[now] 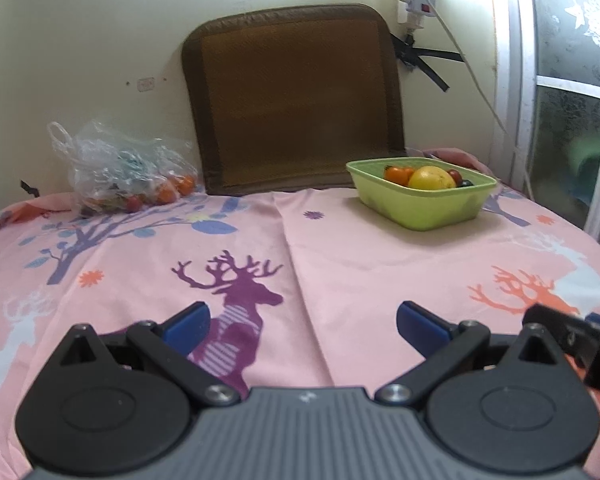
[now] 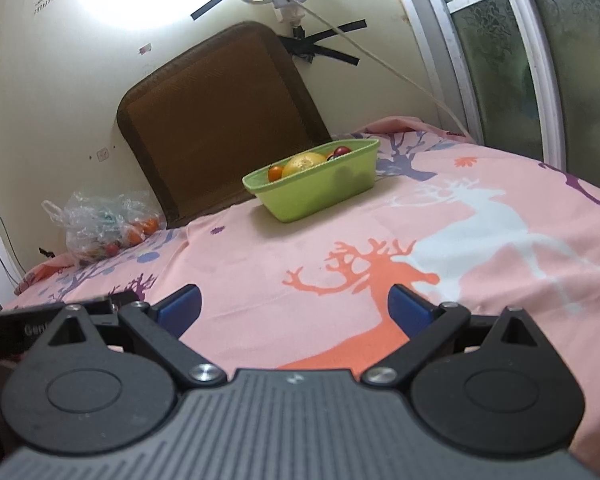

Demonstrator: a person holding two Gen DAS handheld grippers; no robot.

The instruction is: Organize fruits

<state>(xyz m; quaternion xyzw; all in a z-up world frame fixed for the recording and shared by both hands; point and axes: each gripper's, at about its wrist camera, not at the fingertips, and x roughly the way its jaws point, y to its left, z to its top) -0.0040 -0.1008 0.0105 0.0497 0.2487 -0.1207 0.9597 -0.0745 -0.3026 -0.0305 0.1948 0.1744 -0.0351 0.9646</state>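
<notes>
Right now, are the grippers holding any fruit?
Left gripper: open, holding nothing.
Right gripper: open, holding nothing.

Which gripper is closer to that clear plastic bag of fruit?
Left gripper, probably: the clear plastic bag sits ahead-left. From the right gripper, it lies farther left.

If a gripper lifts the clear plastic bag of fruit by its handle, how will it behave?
The plastic bag looks thin and crumpled, so it would probably go floppy and sag. The small orange and red fruits sit loose low inside; they would likely shift and swing. Its film may slip between the jaws.
</notes>
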